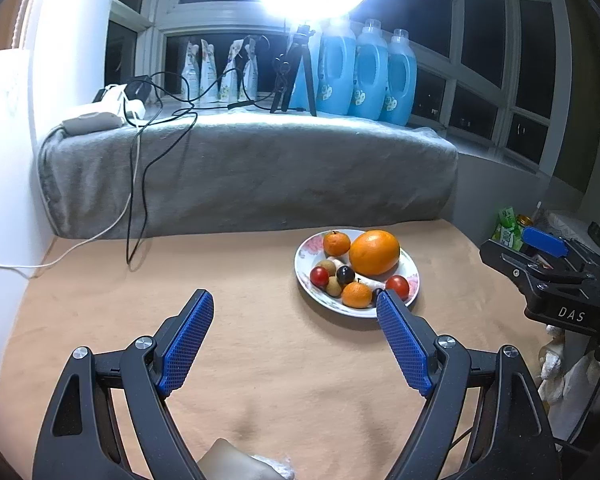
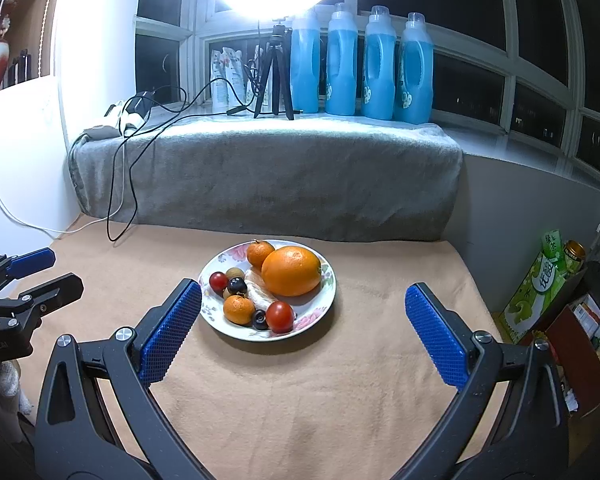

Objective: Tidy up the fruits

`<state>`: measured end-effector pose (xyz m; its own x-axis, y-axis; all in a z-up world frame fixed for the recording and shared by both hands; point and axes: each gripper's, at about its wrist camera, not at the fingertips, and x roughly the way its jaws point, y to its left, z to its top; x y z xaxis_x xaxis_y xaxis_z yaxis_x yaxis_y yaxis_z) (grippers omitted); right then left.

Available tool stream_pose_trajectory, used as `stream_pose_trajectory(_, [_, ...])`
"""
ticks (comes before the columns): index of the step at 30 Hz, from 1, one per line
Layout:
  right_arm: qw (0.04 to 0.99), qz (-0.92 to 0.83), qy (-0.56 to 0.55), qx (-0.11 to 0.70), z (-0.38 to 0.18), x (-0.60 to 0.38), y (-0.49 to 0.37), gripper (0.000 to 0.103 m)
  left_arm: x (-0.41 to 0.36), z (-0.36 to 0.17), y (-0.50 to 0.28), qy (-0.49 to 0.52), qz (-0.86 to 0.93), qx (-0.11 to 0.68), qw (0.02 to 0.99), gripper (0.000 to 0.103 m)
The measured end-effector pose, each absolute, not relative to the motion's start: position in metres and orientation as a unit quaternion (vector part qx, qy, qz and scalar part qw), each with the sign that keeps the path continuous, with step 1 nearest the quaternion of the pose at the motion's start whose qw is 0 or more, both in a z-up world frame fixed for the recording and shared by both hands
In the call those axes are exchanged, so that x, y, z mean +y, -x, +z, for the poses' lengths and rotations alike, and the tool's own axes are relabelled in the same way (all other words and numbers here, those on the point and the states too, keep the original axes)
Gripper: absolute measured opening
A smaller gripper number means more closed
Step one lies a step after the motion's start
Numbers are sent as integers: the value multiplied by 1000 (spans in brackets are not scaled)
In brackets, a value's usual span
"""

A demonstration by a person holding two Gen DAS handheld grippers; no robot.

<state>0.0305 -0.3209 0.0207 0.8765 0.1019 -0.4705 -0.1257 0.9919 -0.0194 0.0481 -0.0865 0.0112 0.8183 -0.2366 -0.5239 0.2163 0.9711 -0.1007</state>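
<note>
A floral plate point(image 2: 320, 304) sits on the tan cloth and holds fruit: a large orange point(image 2: 292, 271), two small mandarins point(image 2: 239, 309), two red tomatoes point(image 2: 280, 317), dark grapes point(image 2: 237, 286), brown longans and a peeled pale piece. In the left wrist view the plate point(image 1: 306, 280) lies ahead to the right, with the large orange point(image 1: 374, 252) on it. My left gripper point(image 1: 294, 300) is open and empty, its right finger just in front of the plate's near rim. My right gripper point(image 2: 302, 294) is open and empty, with the plate between and beyond its fingers.
A grey blanket-covered ledge point(image 2: 260, 168) rises behind the table, with cables, a tripod point(image 2: 274, 76) under a ring light, and blue detergent bottles point(image 2: 360, 64). Green cartons and a can point(image 2: 548, 276) stand off the table's right edge. A white wall is at left.
</note>
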Motion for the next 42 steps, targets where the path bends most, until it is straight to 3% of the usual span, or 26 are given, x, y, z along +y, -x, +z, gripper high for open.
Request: stream_pose_trajectory(42, [967,54,22,247,12,-321,-27,103,-91,12,-45,15,-123,272,954,84])
